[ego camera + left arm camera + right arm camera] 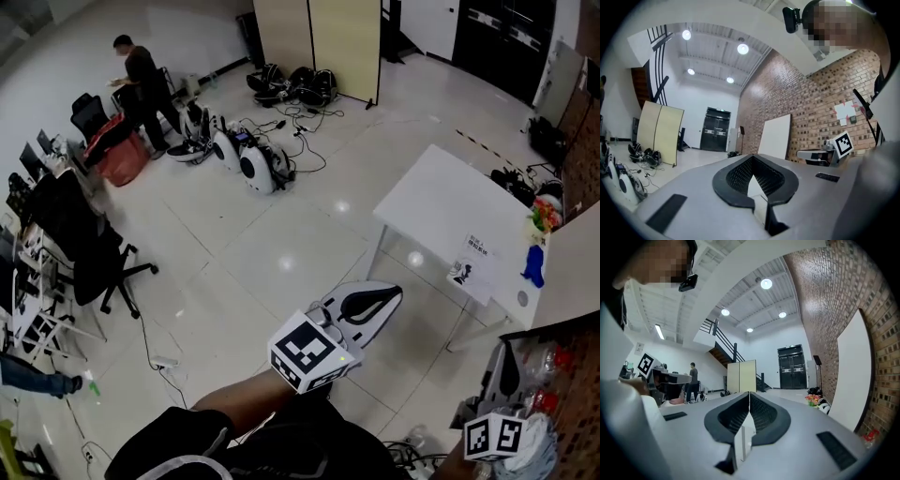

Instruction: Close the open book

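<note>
Glossy white floor (272, 253) catches the round ceiling lights (743, 48). A white tabletop (441, 211) stands at right, and black office chairs (94, 253) line the left. Beige folding screen (323, 42) at the back, brick wall (806, 103) beside black double doors (715, 136) (a staircase (719, 341) rises nearby).

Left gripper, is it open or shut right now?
Shut. In the left gripper view the left gripper has its fingers meeting at the tips, with nothing between them.

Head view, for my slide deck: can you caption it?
Shut left claw over the tiled floor, white table to its right, a person by the far chairs.
</note>
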`<state>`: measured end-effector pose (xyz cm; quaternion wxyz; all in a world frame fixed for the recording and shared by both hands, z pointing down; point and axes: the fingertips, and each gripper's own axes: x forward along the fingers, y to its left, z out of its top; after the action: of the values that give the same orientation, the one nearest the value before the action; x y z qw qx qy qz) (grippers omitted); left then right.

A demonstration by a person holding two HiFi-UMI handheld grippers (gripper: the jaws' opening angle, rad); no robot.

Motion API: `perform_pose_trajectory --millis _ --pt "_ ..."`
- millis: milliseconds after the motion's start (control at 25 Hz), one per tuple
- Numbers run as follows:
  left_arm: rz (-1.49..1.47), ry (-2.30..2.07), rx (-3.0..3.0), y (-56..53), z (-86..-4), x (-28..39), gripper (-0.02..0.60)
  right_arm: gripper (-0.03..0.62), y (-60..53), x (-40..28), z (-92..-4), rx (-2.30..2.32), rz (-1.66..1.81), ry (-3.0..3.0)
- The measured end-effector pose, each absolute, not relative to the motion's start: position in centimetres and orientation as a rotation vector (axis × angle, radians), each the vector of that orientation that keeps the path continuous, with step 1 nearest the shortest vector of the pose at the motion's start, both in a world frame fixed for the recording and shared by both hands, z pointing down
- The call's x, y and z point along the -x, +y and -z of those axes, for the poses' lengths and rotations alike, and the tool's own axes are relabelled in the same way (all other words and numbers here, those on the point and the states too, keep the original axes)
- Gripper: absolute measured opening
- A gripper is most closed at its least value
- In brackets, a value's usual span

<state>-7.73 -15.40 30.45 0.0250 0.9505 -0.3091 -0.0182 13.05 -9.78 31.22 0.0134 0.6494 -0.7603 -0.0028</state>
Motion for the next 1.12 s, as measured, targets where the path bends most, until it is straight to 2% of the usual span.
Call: perform_pose_trajectory --millis 360,480,760,1120 --pt "-0.041 -1.115 -2.826 -1.3 -33.1 6.4 0.002 0.002 3.8 -14.8 -32.4 -1.877 -0.086 -2.476" --pt "-0.06 -1.139 -2.834 2.2 -32.6 7.8 0.002 0.002 6.3 -13.5 -32.6 -1.882 -0.11 -2.504" --pt "-0.06 -1.147 -2.88 8.0 -31.7 14.0 0.002 0.002 11.4 -7.1 -31.5 -1.89 -0.059 -2.513" --pt "-0.072 -0.953 -2.946 15.4 -34.7 26.0 0.002 0.002 20.2 6.0 -34.2 -1.977 -0.104 -2.376"
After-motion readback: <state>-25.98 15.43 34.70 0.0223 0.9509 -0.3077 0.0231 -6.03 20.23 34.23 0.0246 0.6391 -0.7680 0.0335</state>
